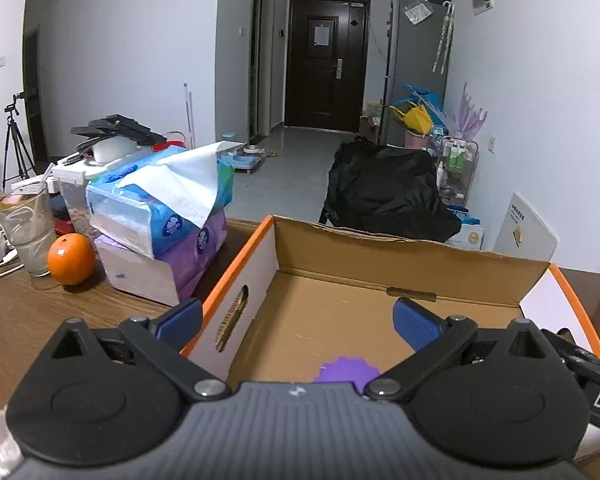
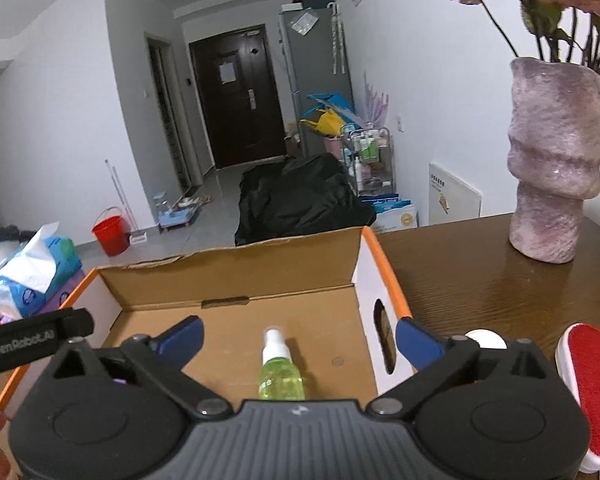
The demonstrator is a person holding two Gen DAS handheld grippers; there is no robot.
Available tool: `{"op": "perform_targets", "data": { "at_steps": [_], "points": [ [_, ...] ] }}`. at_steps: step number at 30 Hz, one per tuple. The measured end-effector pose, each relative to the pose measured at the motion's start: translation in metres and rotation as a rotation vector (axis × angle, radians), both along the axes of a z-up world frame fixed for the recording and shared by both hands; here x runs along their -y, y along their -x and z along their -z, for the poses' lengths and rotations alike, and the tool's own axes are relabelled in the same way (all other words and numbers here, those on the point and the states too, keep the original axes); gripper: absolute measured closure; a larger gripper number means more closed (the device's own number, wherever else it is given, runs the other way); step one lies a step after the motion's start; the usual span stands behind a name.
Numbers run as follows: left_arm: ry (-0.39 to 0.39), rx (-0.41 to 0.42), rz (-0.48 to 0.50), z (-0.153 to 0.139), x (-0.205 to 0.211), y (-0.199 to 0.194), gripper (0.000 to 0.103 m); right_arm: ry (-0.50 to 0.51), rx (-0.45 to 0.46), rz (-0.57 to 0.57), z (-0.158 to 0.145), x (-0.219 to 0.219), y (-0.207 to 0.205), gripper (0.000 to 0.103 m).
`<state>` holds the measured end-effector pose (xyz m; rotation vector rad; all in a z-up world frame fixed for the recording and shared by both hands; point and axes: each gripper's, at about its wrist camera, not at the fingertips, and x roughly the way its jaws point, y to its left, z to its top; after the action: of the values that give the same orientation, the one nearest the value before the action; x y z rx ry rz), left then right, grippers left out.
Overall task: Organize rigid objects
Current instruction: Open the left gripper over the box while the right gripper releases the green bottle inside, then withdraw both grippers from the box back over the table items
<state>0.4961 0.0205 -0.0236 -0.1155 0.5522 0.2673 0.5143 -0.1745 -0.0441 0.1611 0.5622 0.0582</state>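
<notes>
**2 items boxed, more waiting on the table**

2 views, taken in turn.

Left wrist view: the left gripper hangs over the near end of the box, jaws spread wide with nothing between them. Just below, on the cardboard floor, lies a purple piece, partly hidden by the gripper body, so what it is cannot be told. The left blue pad sits outside the orange-edged wall, the right one inside. Left of the box stand tissue packs, an orange and a glass; these are well apart from the box and probably not part of the job.

Right wrist view: the right gripper is also released, jaws wide and empty. A green spray bottle lies on the box floor between the open fingers, untouched, cap pointing away. Outside the right wall, on the table, a red lint brush lies close by, and a white round thing shows just behind the right finger. A vase stands further back.

Judged from this, 2 things are already in; the brush and the white thing look like what is left, both on the right gripper's side.
</notes>
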Motion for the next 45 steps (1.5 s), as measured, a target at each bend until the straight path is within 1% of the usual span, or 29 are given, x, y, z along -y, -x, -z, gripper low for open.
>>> {"op": "perform_targets", "data": {
  "at_steps": [8,12,17,20,31,45],
  "points": [
    [0.01,0.001,-0.007,-0.004,-0.001,0.003,0.0,-0.007,0.002,0.0,-0.004,0.002,0.002,0.0],
    [0.022,0.006,-0.011,-0.008,-0.001,0.008,0.0,0.001,0.022,-0.009,-0.009,0.001,0.011,0.0],
    [-0.01,0.015,-0.004,-0.014,0.005,0.017,0.0,0.01,0.045,-0.008,-0.015,0.003,0.02,0.0],
    [-0.001,0.018,0.002,-0.018,0.004,0.022,0.0,0.012,0.058,-0.013,-0.019,0.005,0.028,0.0],
    [0.006,0.043,0.043,-0.028,0.004,0.054,0.0,0.034,0.117,-0.052,-0.031,0.009,0.061,0.0],
    [-0.023,0.071,0.095,-0.032,0.005,0.101,0.0,0.077,0.165,-0.095,-0.035,0.017,0.11,0.0]
  ]
}}
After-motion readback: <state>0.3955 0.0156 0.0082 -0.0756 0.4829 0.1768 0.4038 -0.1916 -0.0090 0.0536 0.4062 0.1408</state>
